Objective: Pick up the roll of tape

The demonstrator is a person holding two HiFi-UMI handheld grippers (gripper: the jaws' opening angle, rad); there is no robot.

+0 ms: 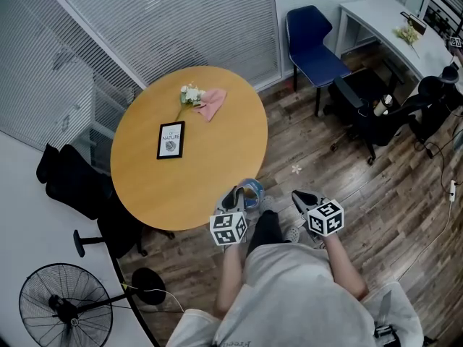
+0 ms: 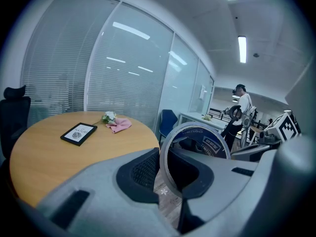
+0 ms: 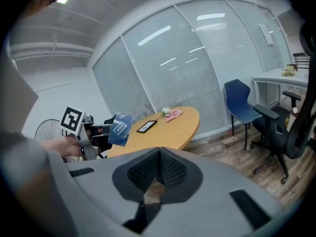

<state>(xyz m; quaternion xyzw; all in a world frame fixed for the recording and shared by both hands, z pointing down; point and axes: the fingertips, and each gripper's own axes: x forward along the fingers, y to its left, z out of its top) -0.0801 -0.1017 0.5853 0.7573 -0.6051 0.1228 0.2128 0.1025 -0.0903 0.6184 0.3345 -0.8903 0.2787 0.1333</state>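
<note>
Off the near rim of the round wooden surface (image 1: 181, 183), the roll of tape (image 2: 213, 143) stands on edge, pinched by its wall in the left gripper (image 2: 165, 169). The right gripper (image 3: 159, 169), closed on nothing, hangs just beside it.

Was an office, pretty sure: glass walls with blinds (image 1: 166, 20), round meeting table (image 1: 195, 179), swivel chair (image 1: 362, 114), white desk (image 1: 383, 20).
</note>
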